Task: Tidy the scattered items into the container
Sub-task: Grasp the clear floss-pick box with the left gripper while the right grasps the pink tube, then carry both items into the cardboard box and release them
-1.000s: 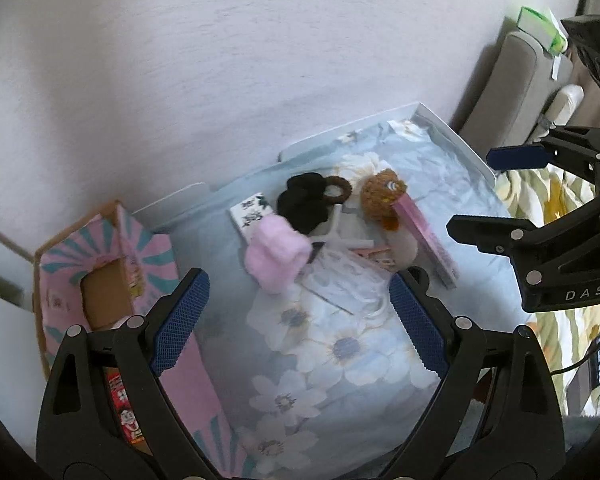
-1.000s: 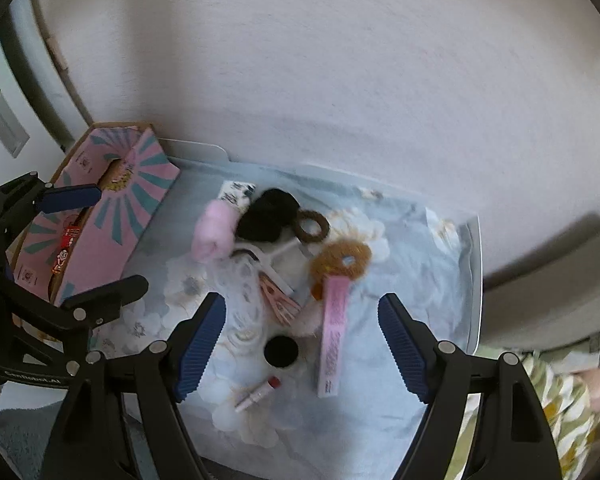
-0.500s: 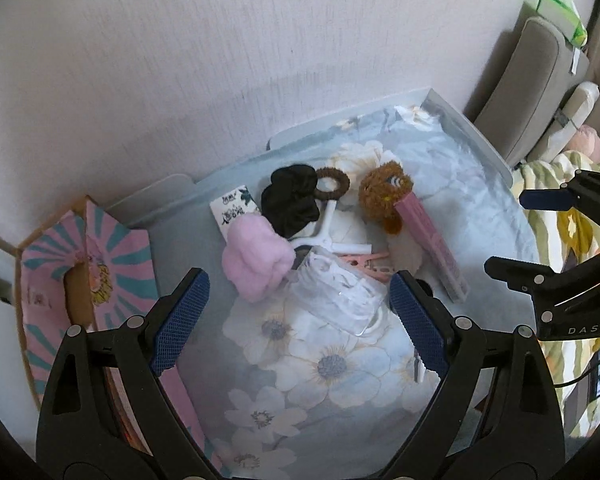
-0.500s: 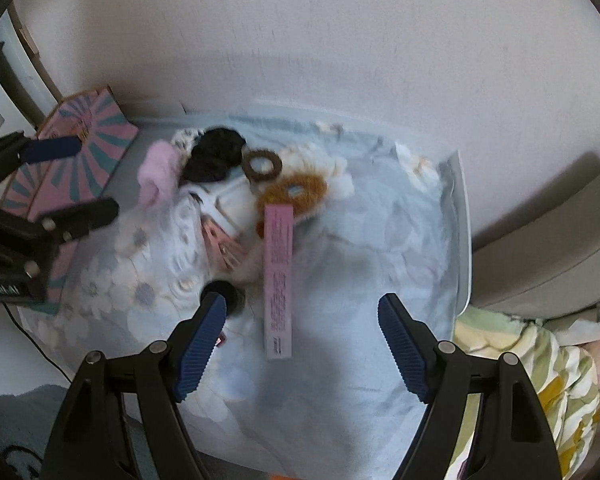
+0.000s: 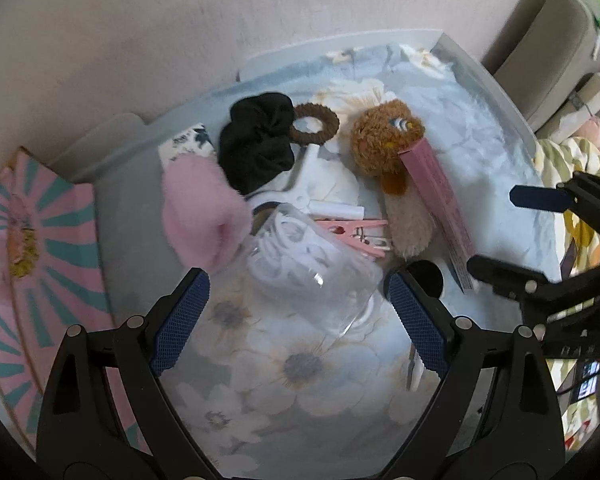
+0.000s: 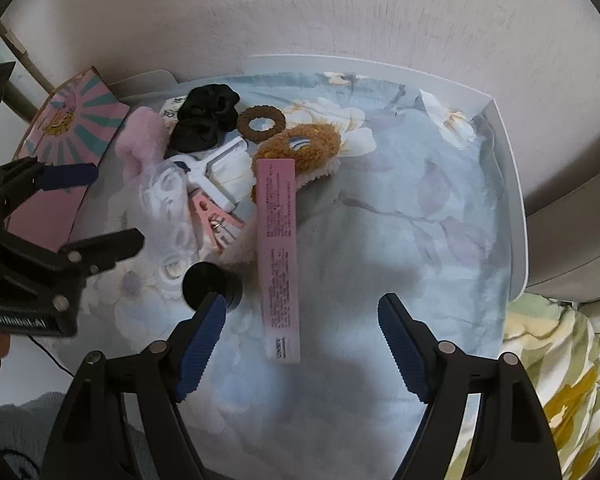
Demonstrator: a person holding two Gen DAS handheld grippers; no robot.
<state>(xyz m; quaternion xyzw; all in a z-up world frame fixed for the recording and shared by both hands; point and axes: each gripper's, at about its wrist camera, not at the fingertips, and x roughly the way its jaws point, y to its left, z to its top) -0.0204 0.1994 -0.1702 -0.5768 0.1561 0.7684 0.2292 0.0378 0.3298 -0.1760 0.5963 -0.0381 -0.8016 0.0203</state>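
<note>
Scattered items lie on a floral cloth: a clear plastic bag [image 5: 312,276] of white rings, a pink fluffy scrunchie [image 5: 200,216], a black scrunchie [image 5: 260,144], a brown hair ring [image 5: 315,123], a brown plush [image 5: 388,140], a long pink box [image 6: 280,248], a pink clip [image 5: 356,232] and a black round lid [image 6: 210,284]. The pink striped cardboard box [image 5: 32,248] stands at the left. My left gripper [image 5: 296,320] is open and empty just above the clear bag. My right gripper [image 6: 300,344] is open and empty over the near end of the long pink box.
The cloth covers a white tray-like table [image 6: 504,184] against a pale wall. A grey upholstered seat [image 5: 548,40] and a patterned blanket [image 6: 560,380] are on the right. A lipstick [image 5: 414,368] lies near the left gripper's right finger.
Both grippers have moved down and closer to the items. The left one swung right, away from the striped box, toward the clear bag. The right one came over the long pink box.
</note>
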